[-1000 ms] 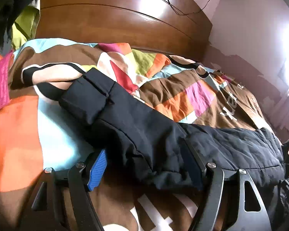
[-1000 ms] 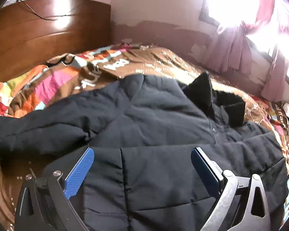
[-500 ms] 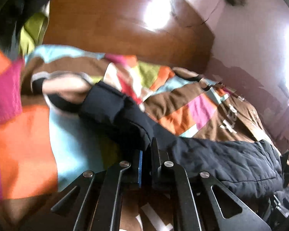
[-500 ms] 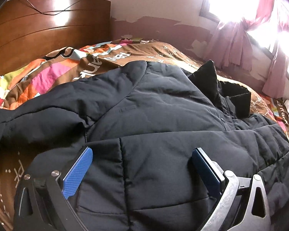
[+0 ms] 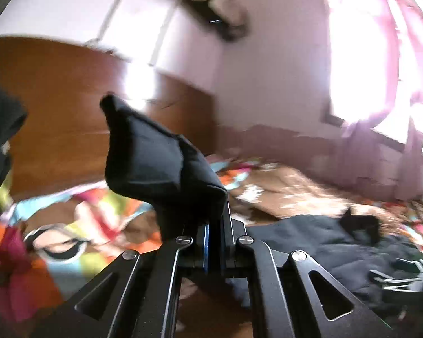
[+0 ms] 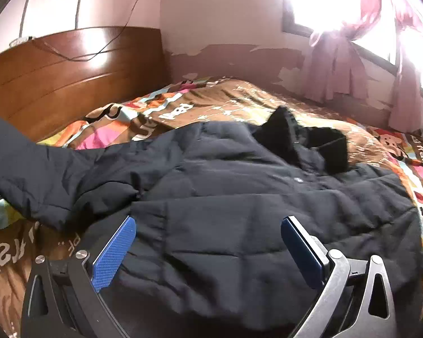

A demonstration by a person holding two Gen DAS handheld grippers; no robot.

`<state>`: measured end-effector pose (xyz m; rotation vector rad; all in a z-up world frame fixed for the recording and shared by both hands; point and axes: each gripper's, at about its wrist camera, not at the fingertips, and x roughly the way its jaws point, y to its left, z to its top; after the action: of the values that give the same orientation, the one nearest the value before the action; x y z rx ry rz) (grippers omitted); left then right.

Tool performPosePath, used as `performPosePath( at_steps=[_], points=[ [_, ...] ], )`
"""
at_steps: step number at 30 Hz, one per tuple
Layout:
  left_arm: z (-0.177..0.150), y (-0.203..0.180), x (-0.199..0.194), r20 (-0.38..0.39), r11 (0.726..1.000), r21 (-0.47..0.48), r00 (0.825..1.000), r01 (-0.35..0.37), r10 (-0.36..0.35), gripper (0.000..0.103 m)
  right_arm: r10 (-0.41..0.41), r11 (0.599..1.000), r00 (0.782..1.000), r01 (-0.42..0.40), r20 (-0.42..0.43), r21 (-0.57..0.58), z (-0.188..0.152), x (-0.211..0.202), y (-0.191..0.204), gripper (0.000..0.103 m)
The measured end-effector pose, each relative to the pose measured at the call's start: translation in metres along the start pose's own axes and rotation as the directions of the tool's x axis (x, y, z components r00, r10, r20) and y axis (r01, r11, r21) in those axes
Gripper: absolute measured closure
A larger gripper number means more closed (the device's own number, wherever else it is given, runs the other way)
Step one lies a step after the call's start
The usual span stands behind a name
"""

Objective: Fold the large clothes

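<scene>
Black padded jacket [image 6: 239,191] spread flat on the patterned bedspread [image 6: 217,104], collar toward the curtained window [image 6: 338,5], one sleeve [image 5: 155,166] lifted clear of the bedspread. Left gripper [image 5: 214,242] clamped tight on that sleeve's cuff end. Right gripper [image 6: 208,242] fingers spread wide above the jacket's lower part, pinching nothing.

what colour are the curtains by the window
Pink; the curtains show best in the right wrist view.
</scene>
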<state>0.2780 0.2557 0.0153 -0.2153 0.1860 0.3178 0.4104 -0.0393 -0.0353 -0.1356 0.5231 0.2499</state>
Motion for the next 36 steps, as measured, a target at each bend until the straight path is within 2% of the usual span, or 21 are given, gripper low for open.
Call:
performPosePath(
  at_steps=[2, 4, 8, 10, 13, 17, 22, 27, 31, 34, 36],
  points=[
    [0.013, -0.028, -0.003, -0.012, 0.994, 0.025, 0.994, 0.105, -0.105, 0.1, 0.0, 1.0, 1.0, 0.0, 0.001, 0.018, -0.001, -0.012, -0.016, 0.0],
    [0.021, -0.054, -0.004, -0.025, 0.982, 0.062, 0.984, 0.176, -0.175, 0.1, 0.0, 0.999, 1.0, 0.0, 0.006, 0.049, -0.002, -0.024, -0.034, 0.0],
    [0.024, -0.114, -0.005, -0.076, 0.942, 0.151, 0.954, 0.299, -0.29, 0.1, -0.003, 0.992, 1.0, 0.0, 0.019, 0.128, -0.009, -0.046, -0.076, 0.0],
    [0.018, -0.139, -0.004, -0.121, 0.924, 0.182, 0.94, 0.336, -0.319, 0.1, -0.011, 0.987, 1.0, 0.008, 0.016, 0.161, -0.013, -0.053, -0.095, 0.0],
    [0.001, -0.18, 0.007, -0.199, 0.904, 0.238, 0.929, 0.355, -0.312, 0.1, -0.015, 0.973, 1.0, 0.009, 0.025, 0.23, -0.022, -0.063, -0.126, 0.0],
    [-0.034, -0.227, 0.018, -0.297, 0.864, 0.287, 0.896, 0.414, -0.331, 0.1, 0.016, 0.942, 0.999, -0.029, 0.041, 0.335, -0.037, -0.07, -0.171, 0.0],
    [-0.082, -0.264, 0.015, -0.389, 0.801, 0.359, 0.857, 0.479, -0.338, 0.1, 0.13, 0.895, 0.988, -0.152, 0.08, 0.42, -0.052, -0.074, -0.205, 0.0],
    [-0.122, -0.286, 0.021, -0.478, 0.759, 0.387, 0.818, 0.524, -0.321, 0.1, 0.275, 0.819, 0.954, -0.3, 0.124, 0.489, -0.063, -0.068, -0.223, 0.0],
    [-0.151, -0.297, 0.025, -0.535, 0.716, 0.416, 0.788, 0.561, -0.306, 0.1, 0.381, 0.736, 0.916, -0.383, 0.126, 0.559, -0.076, -0.052, -0.229, 0.0],
    [-0.162, -0.303, 0.025, -0.549, 0.688, 0.449, 0.783, 0.57, -0.291, 0.1, 0.428, 0.687, 0.898, -0.398, 0.104, 0.608, -0.086, -0.036, -0.229, 0.001],
    [-0.166, -0.306, 0.027, -0.562, 0.677, 0.45, 0.774, 0.582, -0.292, 0.1, 0.445, 0.669, 0.891, -0.4, 0.093, 0.627, -0.089, -0.029, -0.228, 0.013]
  ],
)
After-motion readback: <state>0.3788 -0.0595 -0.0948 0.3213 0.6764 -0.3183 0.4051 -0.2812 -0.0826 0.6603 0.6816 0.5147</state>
